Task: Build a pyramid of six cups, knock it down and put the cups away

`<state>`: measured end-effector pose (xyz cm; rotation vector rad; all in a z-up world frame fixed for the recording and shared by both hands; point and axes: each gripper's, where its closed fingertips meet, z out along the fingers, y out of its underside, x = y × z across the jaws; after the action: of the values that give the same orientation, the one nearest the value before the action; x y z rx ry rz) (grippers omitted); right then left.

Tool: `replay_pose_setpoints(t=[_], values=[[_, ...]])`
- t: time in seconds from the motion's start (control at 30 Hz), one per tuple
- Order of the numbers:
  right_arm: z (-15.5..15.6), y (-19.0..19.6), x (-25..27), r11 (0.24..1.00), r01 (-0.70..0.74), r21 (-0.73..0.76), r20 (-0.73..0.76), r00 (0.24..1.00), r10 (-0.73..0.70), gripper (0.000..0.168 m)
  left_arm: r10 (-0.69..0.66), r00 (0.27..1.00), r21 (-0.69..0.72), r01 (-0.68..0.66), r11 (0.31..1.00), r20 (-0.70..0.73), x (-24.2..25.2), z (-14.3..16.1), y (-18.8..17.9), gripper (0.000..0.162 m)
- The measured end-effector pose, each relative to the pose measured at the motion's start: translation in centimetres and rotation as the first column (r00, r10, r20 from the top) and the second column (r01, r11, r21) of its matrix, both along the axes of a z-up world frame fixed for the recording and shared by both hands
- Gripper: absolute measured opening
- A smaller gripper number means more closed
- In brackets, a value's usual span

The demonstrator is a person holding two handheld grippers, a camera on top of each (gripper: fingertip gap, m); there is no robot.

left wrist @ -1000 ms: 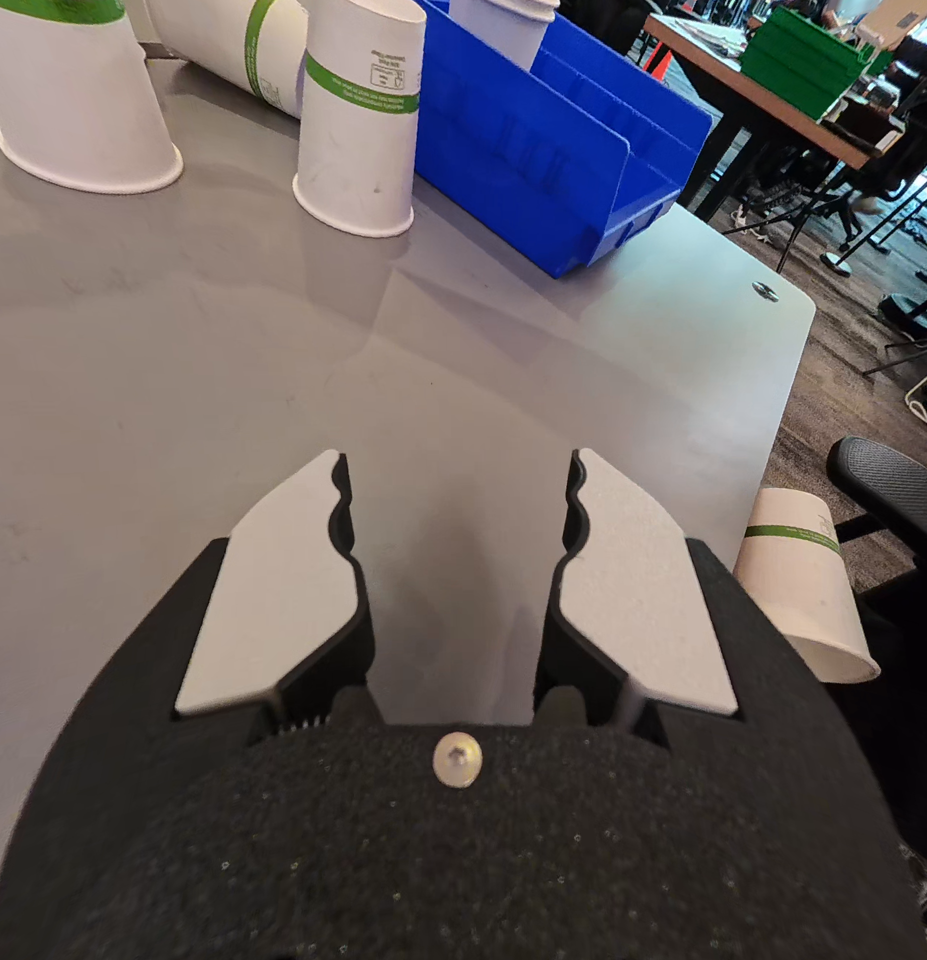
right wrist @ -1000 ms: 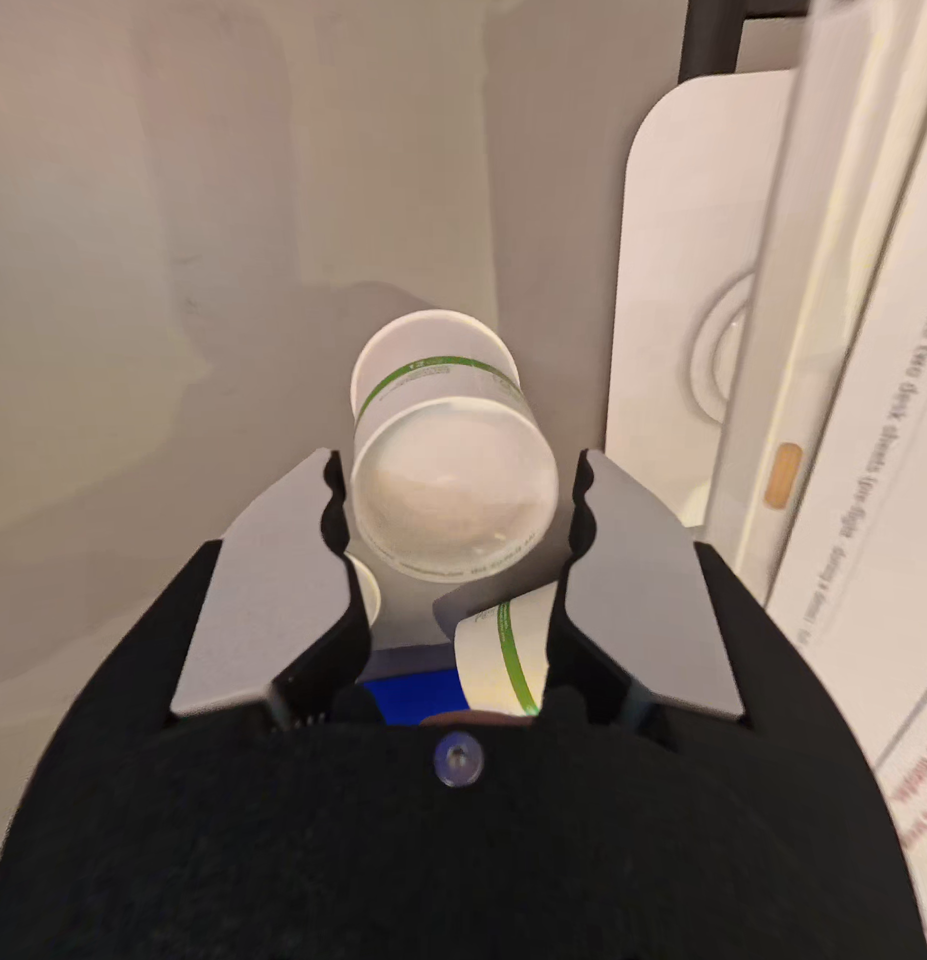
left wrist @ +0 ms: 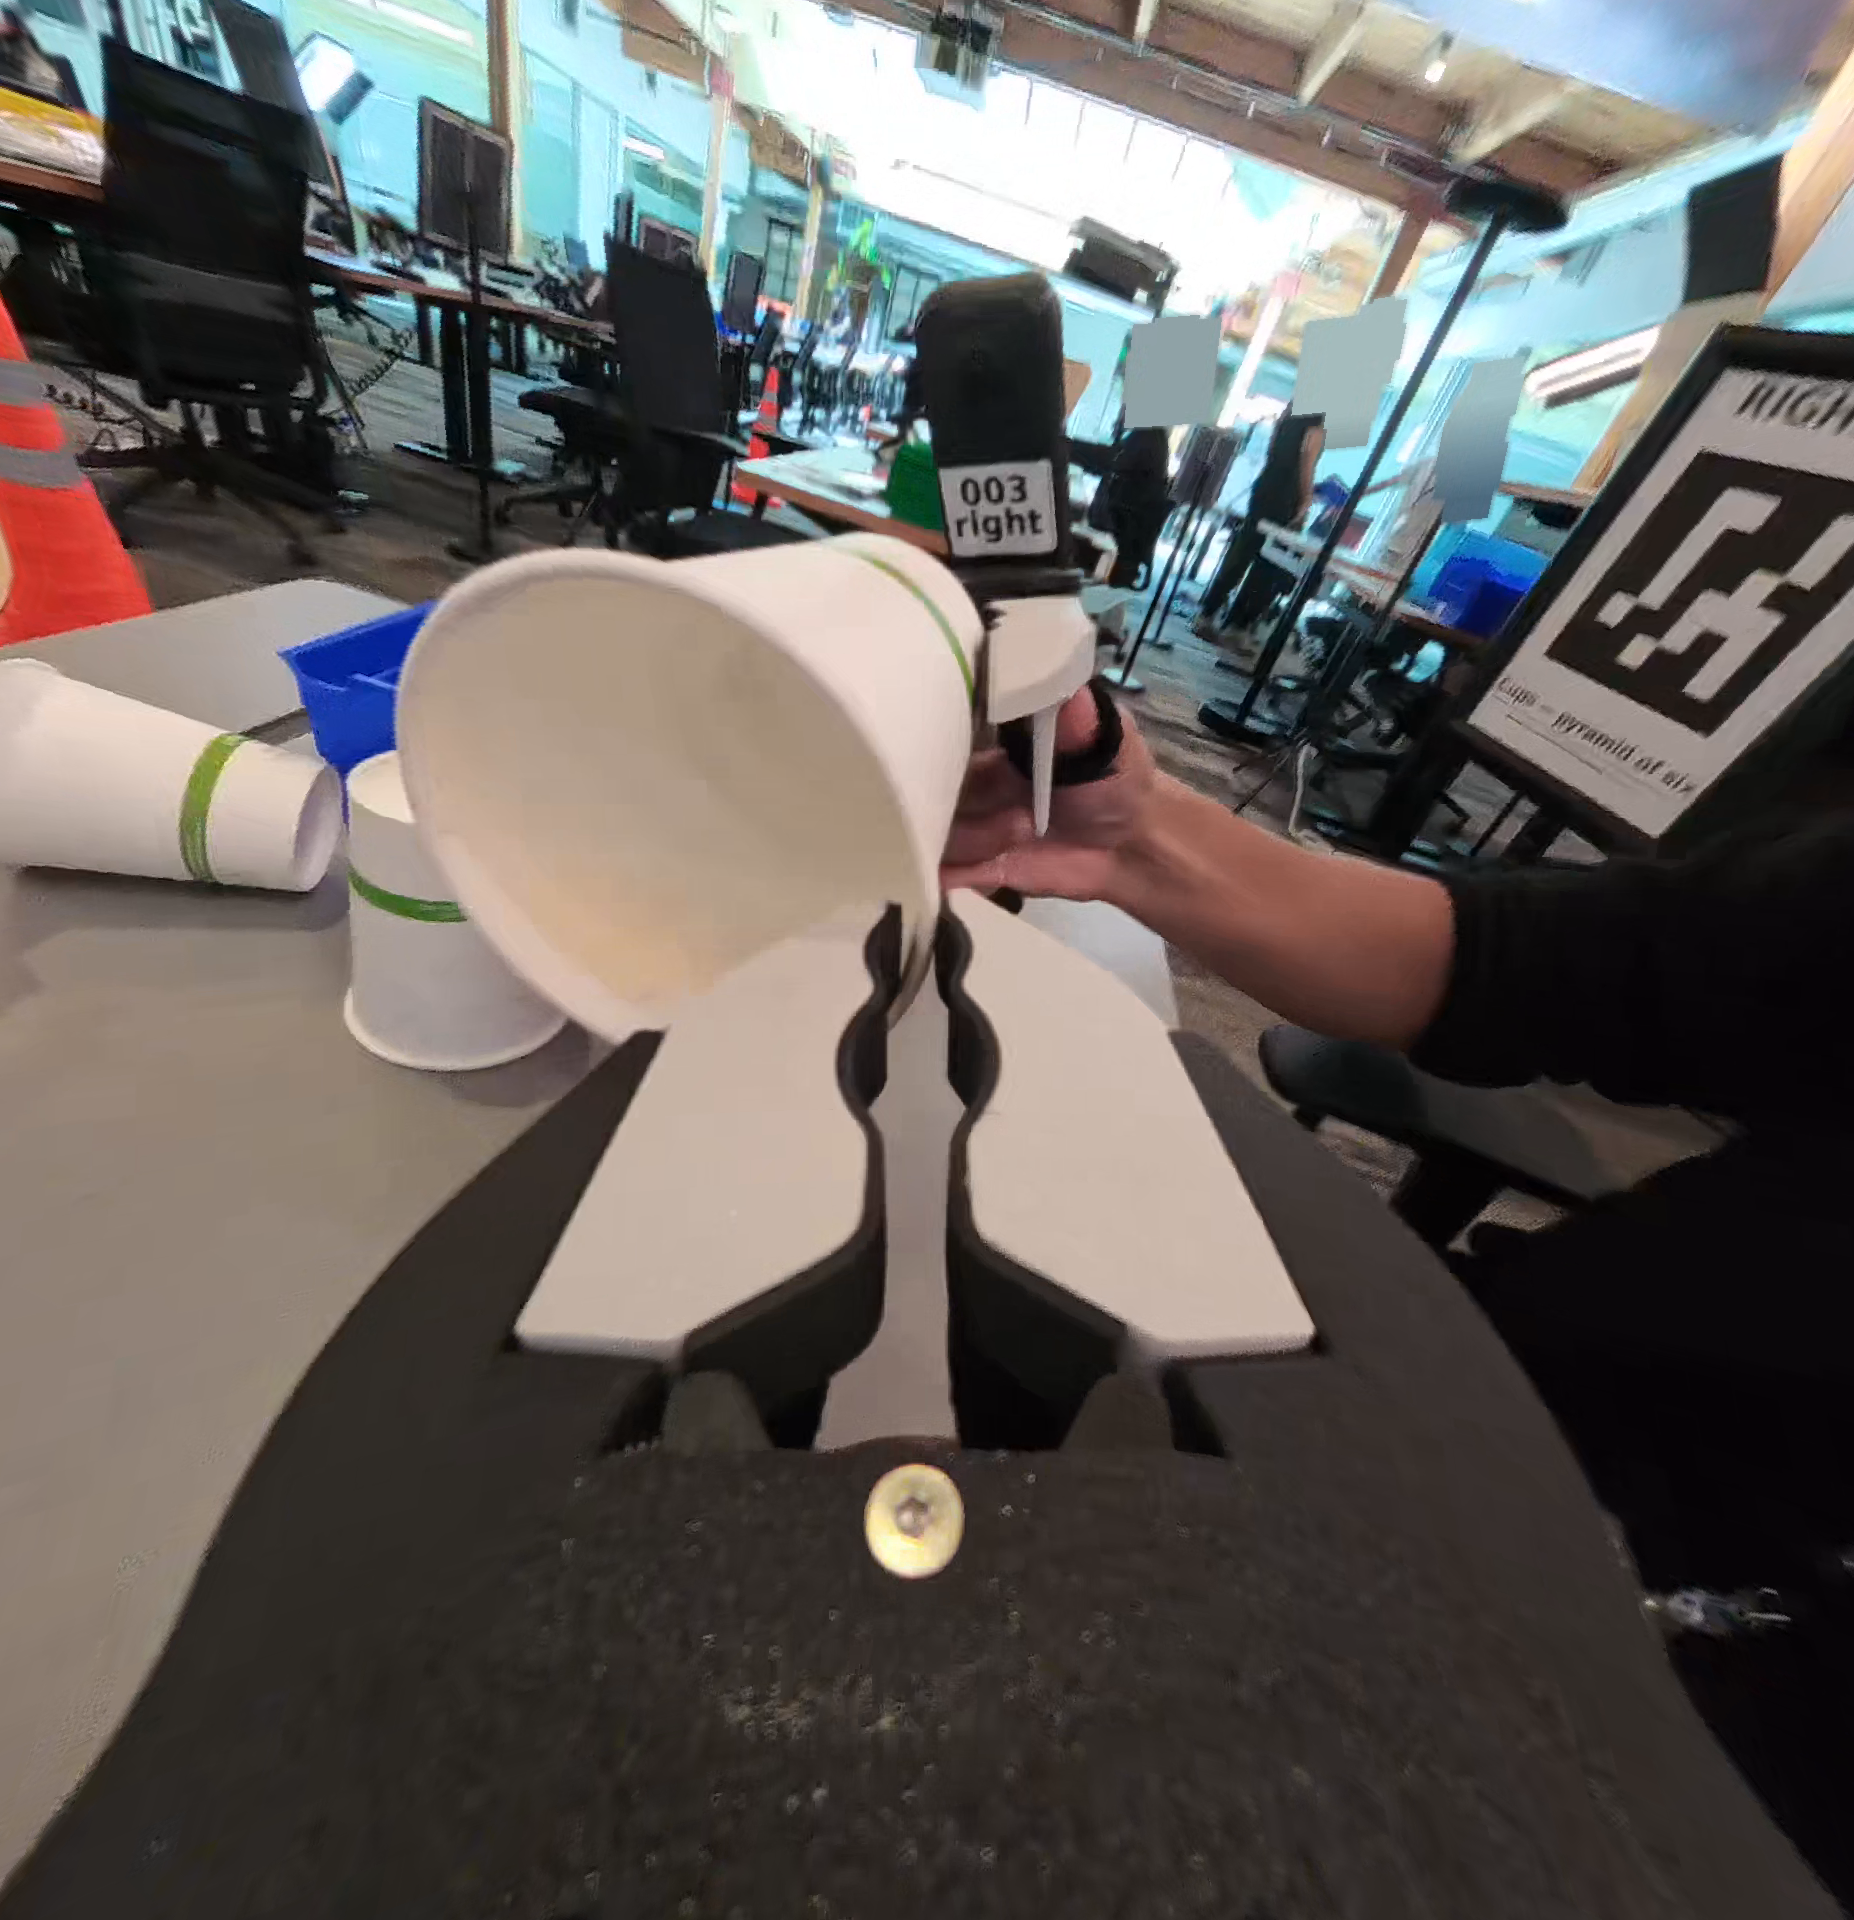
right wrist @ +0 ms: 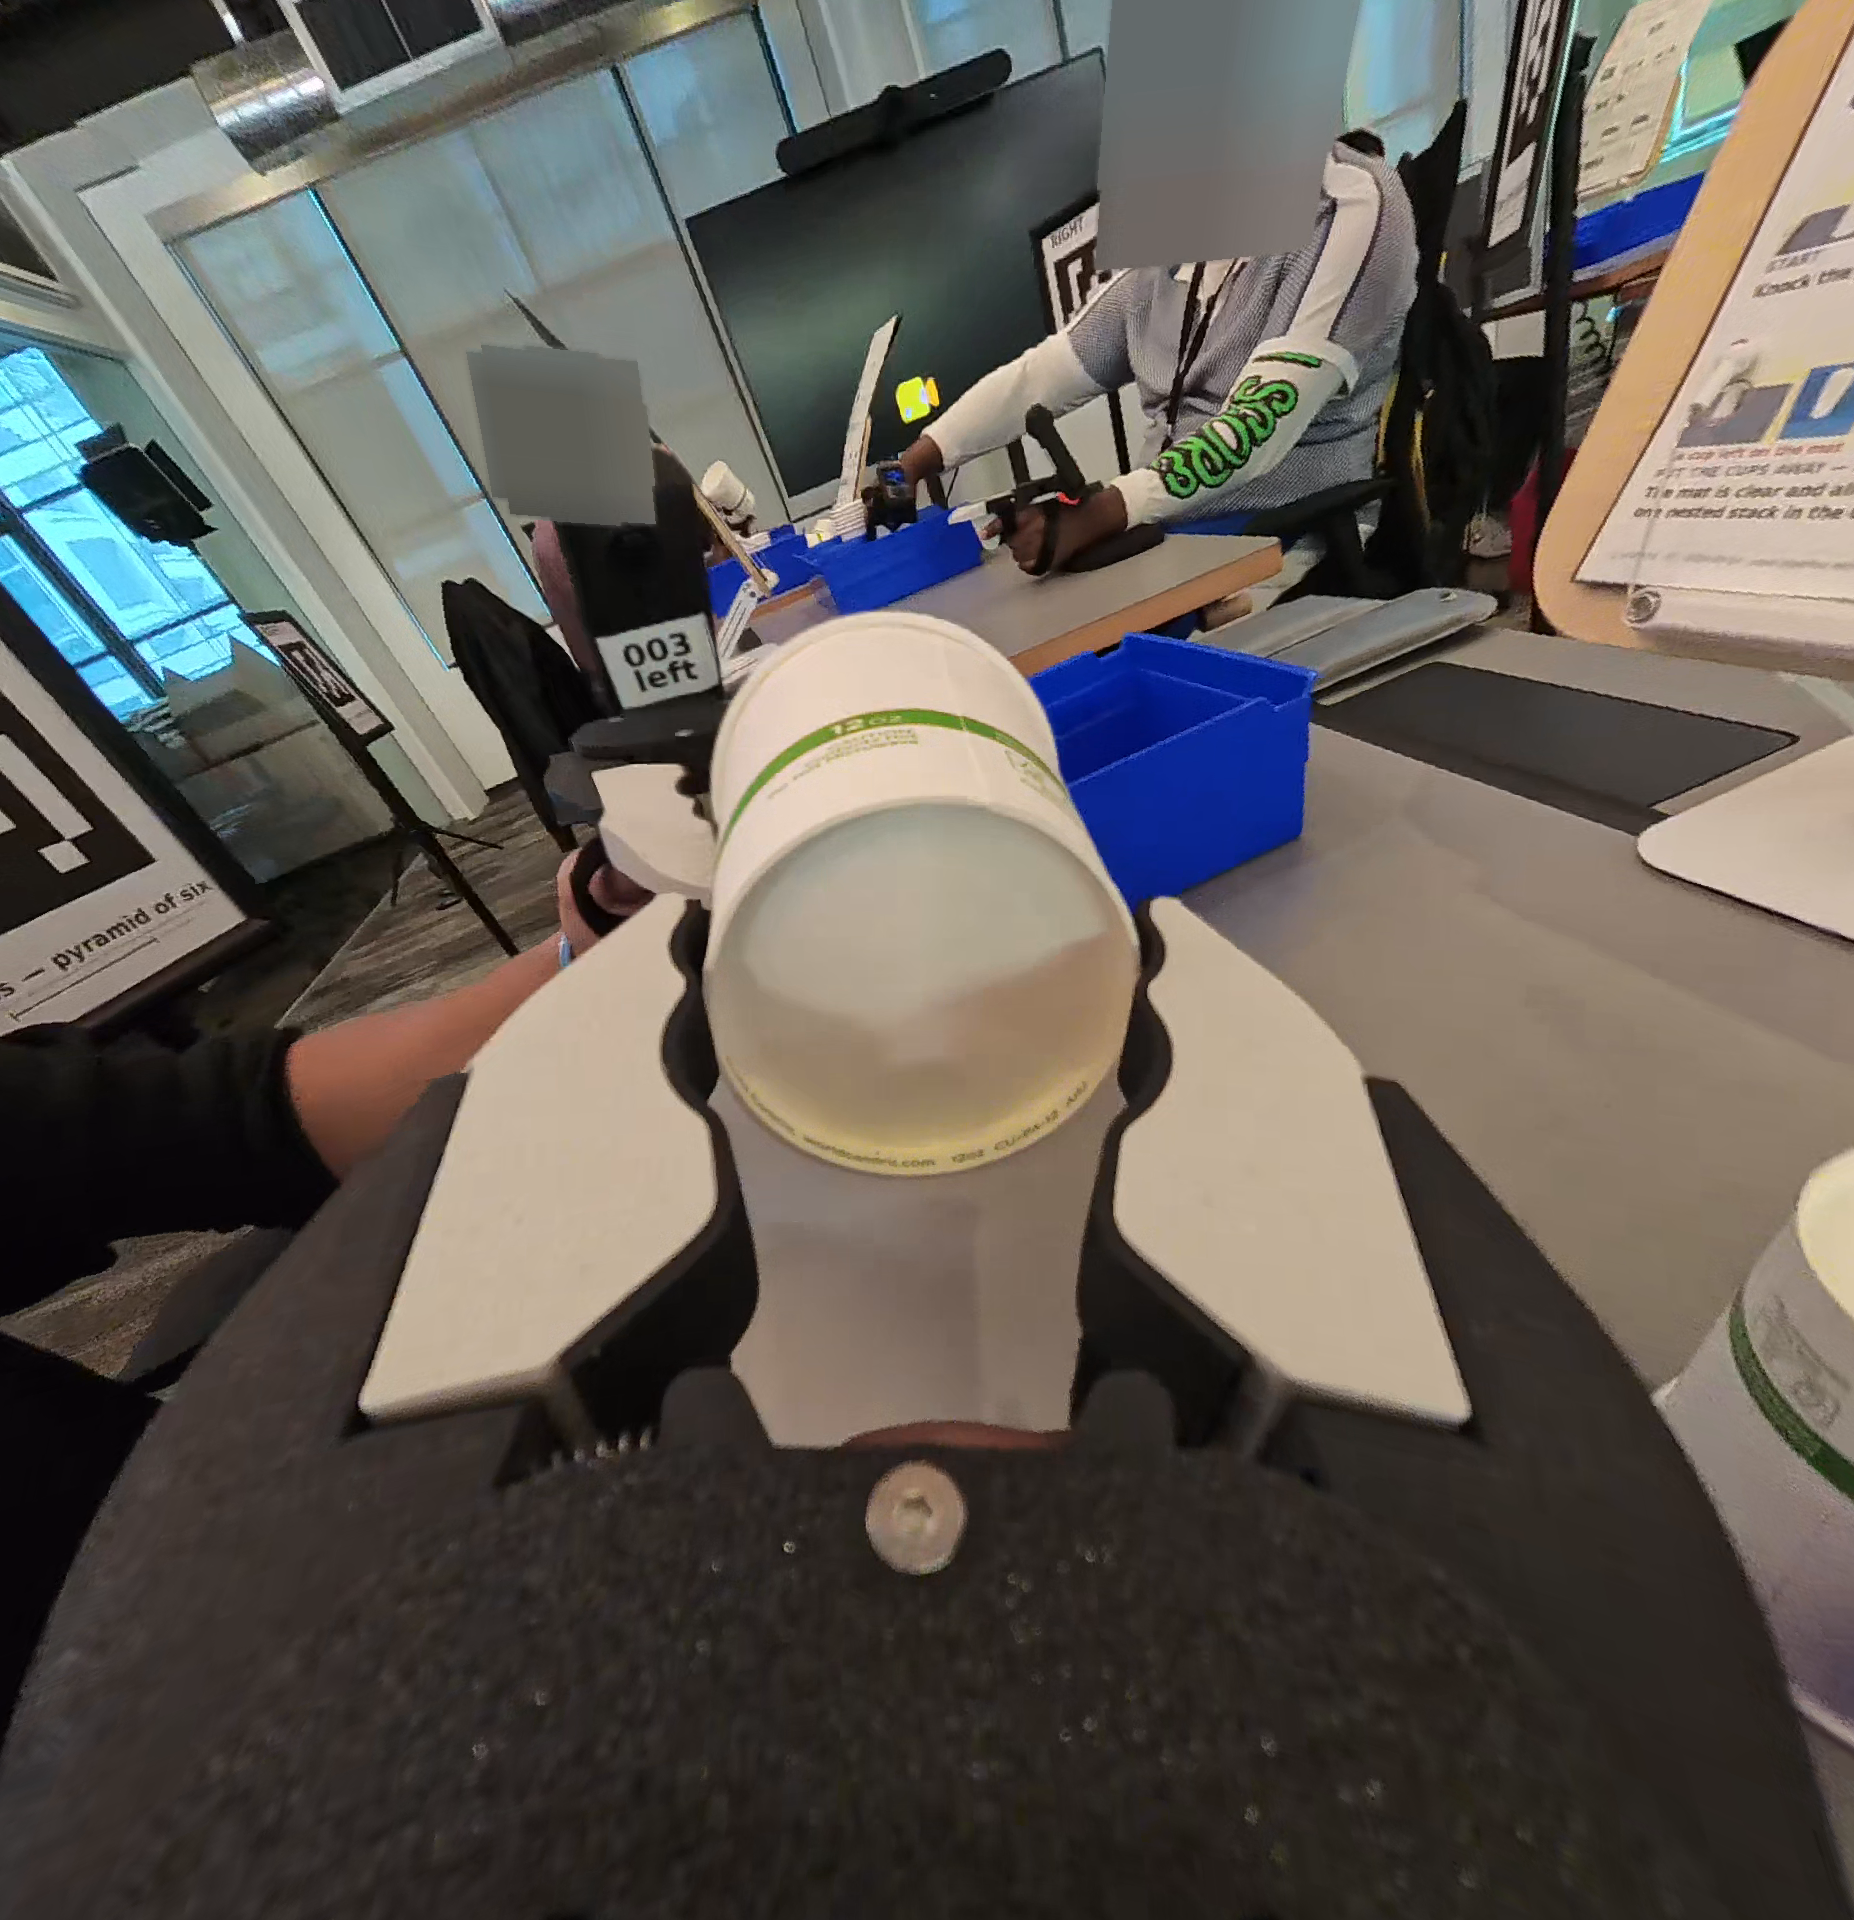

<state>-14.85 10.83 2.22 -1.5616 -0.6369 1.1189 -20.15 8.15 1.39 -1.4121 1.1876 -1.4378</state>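
One white paper cup with a green band (left wrist: 674,790) is held in the air over the grey table (left wrist: 123,1143) by both grippers. My left gripper (left wrist: 915,935) is shut on its rim wall, and the cup's open mouth faces this camera. My right gripper (right wrist: 918,925) is shut on the same cup (right wrist: 892,727) near its base, and the cup's bottom faces that camera. Another cup (left wrist: 144,779) lies on its side at the left. A third cup (left wrist: 424,935) stands upside down beside it. A further cup (right wrist: 1806,1455) shows at the right edge.
A blue bin (right wrist: 1172,758) stands on the table behind the held cup and also shows in the left wrist view (left wrist: 357,675). A black mat (right wrist: 1546,727) and a white stand base (right wrist: 1775,831) lie to the right. The person's arm (left wrist: 1266,914) reaches in. A sign board (left wrist: 1712,582) stands off the table.
My left gripper was open and empty over the table; it has swung round and shut on the rim of the cup that the right gripper holds. The right gripper has turned level.
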Motion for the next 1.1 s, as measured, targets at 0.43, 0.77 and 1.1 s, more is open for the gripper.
replay_pose_setpoints(t=[0.43, 0.77, 1.1], values=[[0.2, -1.6, 3.1, 0.992, -0.126, 0.032, 0.724, 0.687, 0.064, 0.108, -0.05, 0.99, 0.079, 0.061, 0.995, -0.131, 1.0, -2.4, -1.4, 0.002], [-4.6, -1.2, -2.3, 0.866, -0.271, -0.419, 0.787, 0.368, 0.496, 0.102, -0.056, 0.972, 0.163, 0.095, 0.982, -0.226, 1.9, -4.0, -2.7, 0.002], [-3.7, 0.9, -0.5, 0.912, -0.241, -0.332, 0.802, 0.436, 0.407, 0.078, 0.135, 0.981, 0.106, -0.12, 0.987, -0.138, 0.2, -3.2, -1.1, 0.066]])
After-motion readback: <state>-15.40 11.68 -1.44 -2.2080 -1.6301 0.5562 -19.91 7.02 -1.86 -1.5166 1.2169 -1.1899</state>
